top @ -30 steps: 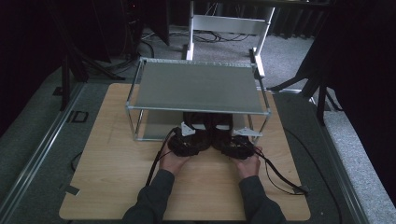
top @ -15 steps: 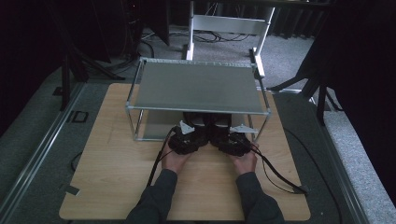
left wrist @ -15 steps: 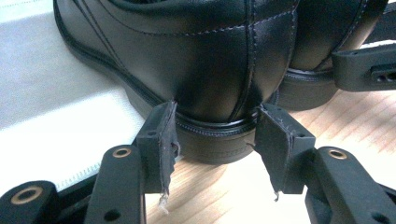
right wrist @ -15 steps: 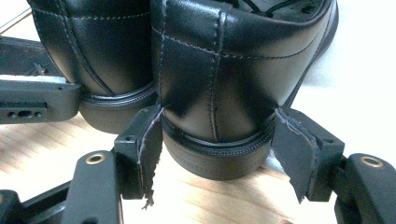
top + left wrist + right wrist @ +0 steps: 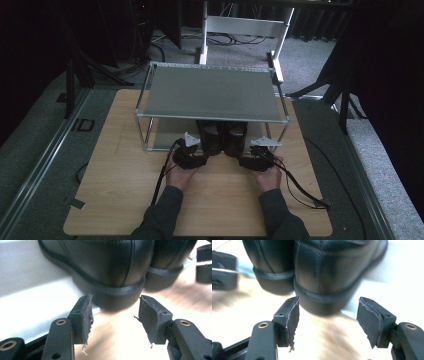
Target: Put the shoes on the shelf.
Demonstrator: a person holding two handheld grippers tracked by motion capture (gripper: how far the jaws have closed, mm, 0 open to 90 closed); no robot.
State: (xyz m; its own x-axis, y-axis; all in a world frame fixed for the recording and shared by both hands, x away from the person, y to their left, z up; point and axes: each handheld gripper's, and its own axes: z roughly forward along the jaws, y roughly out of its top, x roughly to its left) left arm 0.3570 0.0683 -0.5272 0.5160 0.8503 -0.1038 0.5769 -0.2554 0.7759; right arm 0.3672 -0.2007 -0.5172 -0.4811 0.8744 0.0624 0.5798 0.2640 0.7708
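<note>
Two black leather shoes stand side by side under a metal rack, heels toward me: the left shoe (image 5: 212, 138) (image 5: 110, 270) (image 5: 272, 267) and the right shoe (image 5: 235, 140) (image 5: 329, 272) (image 5: 165, 267). My left gripper (image 5: 196, 152) (image 5: 115, 315) is just short of the left shoe's heel. Its jaws have just been opening, and nothing is between them. My right gripper (image 5: 251, 155) (image 5: 328, 317) is open the same way behind the right shoe's heel, not touching it. Each gripper view catches the other gripper at its edge.
The rack has a grey top plate (image 5: 212, 92) on thin metal posts and a pale lower shelf (image 5: 162, 140) that bears the shoes. It stands on a wooden table (image 5: 125, 190). Black cables trail from both grippers. A white frame (image 5: 245, 25) stands behind the table.
Both grippers have drawn slightly back from the shoe heels and a little apart. The shoes have not moved.
</note>
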